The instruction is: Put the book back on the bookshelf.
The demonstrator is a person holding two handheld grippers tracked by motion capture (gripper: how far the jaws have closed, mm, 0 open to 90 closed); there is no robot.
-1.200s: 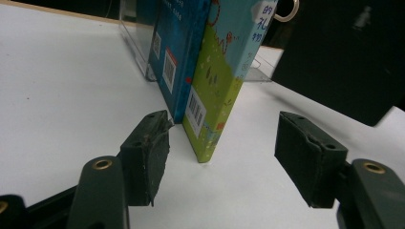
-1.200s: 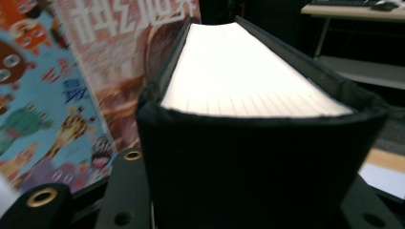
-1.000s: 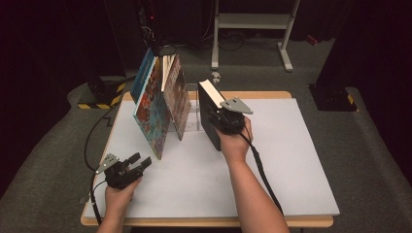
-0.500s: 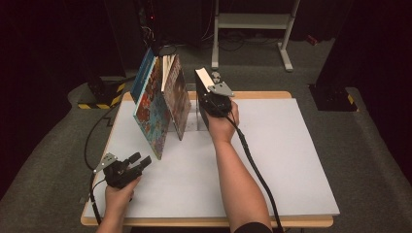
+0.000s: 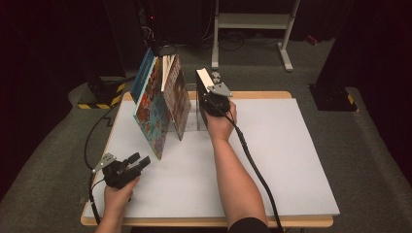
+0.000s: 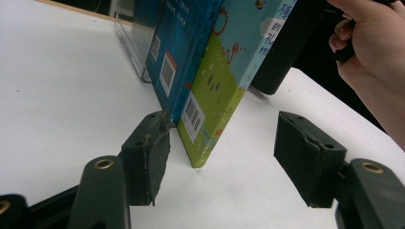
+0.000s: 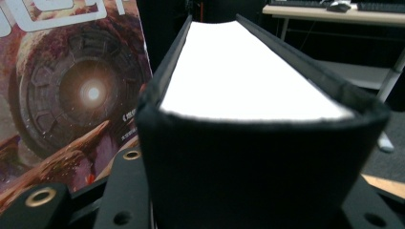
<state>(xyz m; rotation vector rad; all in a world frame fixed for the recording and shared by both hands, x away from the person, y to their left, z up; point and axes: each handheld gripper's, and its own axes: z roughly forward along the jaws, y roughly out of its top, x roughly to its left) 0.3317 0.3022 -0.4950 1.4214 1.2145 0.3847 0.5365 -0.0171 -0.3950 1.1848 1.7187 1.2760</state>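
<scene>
The thick black-covered book with white page edges (image 5: pixel 203 92) stands upright at upper centre of the high view, just right of the leaning row of colourful picture books (image 5: pixel 163 104) on the white table (image 5: pixel 291 160). The right tool (image 5: pixel 212 99) is clamped on its spine. At lower left, the left tool (image 5: pixel 138 162) rests with jaws spread, holding nothing.
</scene>
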